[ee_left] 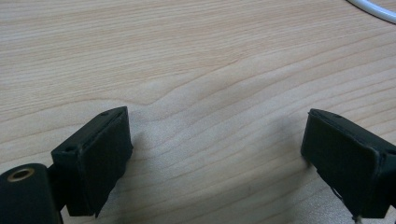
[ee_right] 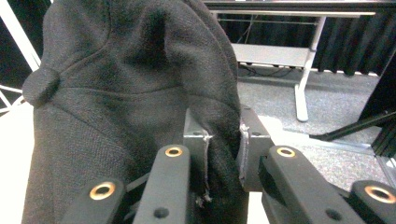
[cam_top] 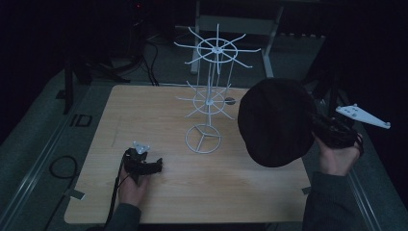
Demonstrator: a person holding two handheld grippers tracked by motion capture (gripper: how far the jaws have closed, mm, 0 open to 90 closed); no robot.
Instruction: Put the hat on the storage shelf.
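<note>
Two grippers over a wooden desk: near its front-left corner the left gripper rests low, jaws spread with nothing between. At the middle stands a white wire rack. Past the right edge, the right gripper is clenched on a dark cap's rim, lifted clear of the desk.

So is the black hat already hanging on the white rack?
No, the black hat is held in the right gripper, beside the white rack.

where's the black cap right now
In the high view the black cap hangs in the air at the right, above the table's right edge, pinched in the right gripper, just right of the white wire rack.
</note>
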